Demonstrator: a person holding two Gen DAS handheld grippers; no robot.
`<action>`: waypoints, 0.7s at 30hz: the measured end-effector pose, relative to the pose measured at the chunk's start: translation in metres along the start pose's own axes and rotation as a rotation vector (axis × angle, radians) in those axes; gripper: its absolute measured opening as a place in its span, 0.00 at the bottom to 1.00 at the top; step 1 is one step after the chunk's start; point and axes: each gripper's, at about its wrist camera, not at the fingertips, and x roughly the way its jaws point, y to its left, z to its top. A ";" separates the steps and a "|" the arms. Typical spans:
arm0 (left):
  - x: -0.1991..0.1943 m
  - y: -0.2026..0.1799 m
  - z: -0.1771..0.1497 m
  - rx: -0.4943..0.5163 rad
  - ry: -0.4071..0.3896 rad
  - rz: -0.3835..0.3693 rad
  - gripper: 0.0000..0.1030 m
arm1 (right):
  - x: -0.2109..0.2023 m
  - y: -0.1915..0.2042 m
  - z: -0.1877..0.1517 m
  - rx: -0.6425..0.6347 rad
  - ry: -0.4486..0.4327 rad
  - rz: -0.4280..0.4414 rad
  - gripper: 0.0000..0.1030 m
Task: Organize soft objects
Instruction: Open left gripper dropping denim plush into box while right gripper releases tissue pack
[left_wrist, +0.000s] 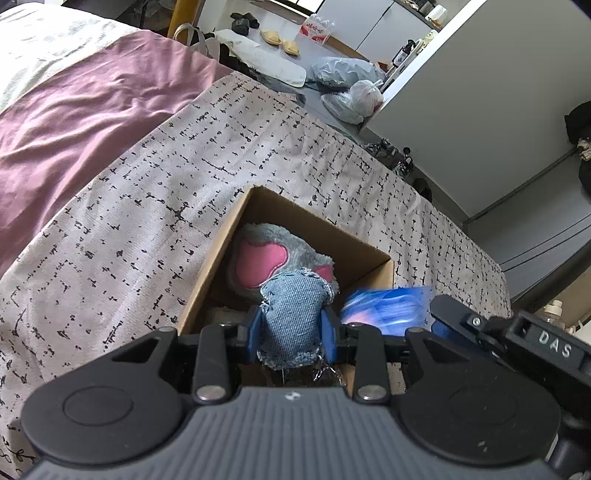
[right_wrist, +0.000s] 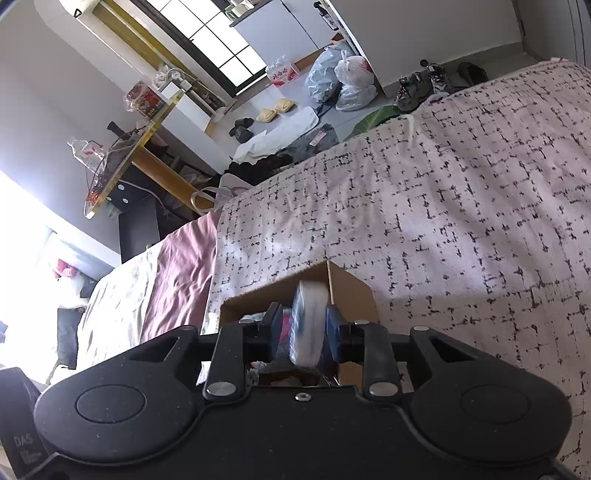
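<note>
An open cardboard box (left_wrist: 221, 236) stands on the patterned bedspread (left_wrist: 147, 177). Inside lies a grey plush toy (left_wrist: 280, 254) with pink ear patches. My left gripper (left_wrist: 293, 325) is shut on a denim soft piece (left_wrist: 291, 314) and holds it over the box's near side. My right gripper (right_wrist: 306, 332) is shut on a blue and white soft item (right_wrist: 308, 321) and holds it over the box (right_wrist: 351, 291). That item shows blurred in the left wrist view (left_wrist: 388, 306), with the right gripper's body at the right of it.
A mauve sheet (left_wrist: 74, 110) covers the bed beyond the patterned spread. On the floor past the bed lie plastic bags (left_wrist: 351, 85), slippers (left_wrist: 280, 40) and a white mat (left_wrist: 266, 59). A desk (right_wrist: 122, 155) stands left of the bed; shoes (right_wrist: 417, 88) lie by its far corner.
</note>
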 end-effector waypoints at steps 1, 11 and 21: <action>0.002 -0.001 0.000 0.005 0.003 0.001 0.32 | -0.001 -0.001 -0.001 0.001 0.002 0.001 0.27; 0.013 -0.020 -0.005 0.051 0.016 0.039 0.35 | -0.024 -0.026 0.003 0.031 -0.018 -0.014 0.31; 0.003 -0.042 -0.010 0.107 -0.037 0.110 0.73 | -0.045 -0.049 -0.001 0.071 -0.044 -0.022 0.42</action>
